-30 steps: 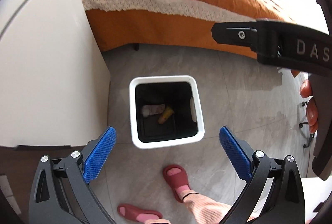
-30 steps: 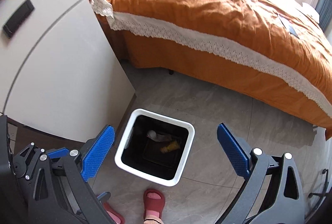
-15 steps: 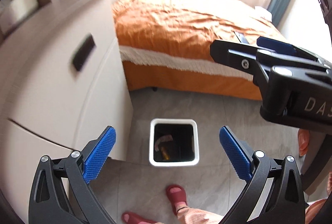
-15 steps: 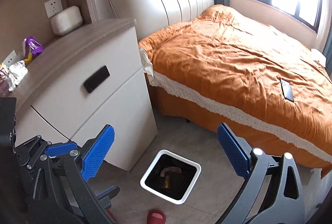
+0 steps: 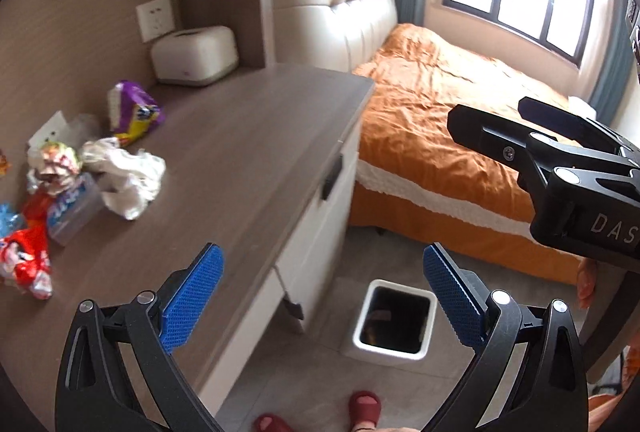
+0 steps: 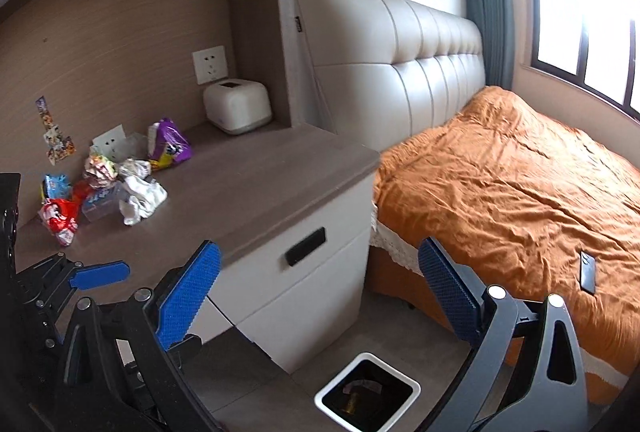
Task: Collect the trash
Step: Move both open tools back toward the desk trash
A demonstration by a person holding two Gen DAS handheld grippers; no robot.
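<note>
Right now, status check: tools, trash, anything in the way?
Left tool open, empty. Right tool open, empty. Wrapper pile sits on the dresser top, untouched. White bin on the floor below. Nothing blocks the pile.

1. A heap of crumpled trash lies at the back left of the tabletop (image 5: pixel 248 160): a white wad (image 5: pixel 130 180), a red wrapper (image 5: pixel 26 264), a purple and yellow packet (image 5: pixel 134 114).
2. A white square bin (image 5: pixel 394 320) stands upright on the floor beside the drawers, with scraps inside.

Bare countertop (image 5: pixel 240 160) right of wrapper heap (image 5: pixel 80 176), seemingly.
</note>
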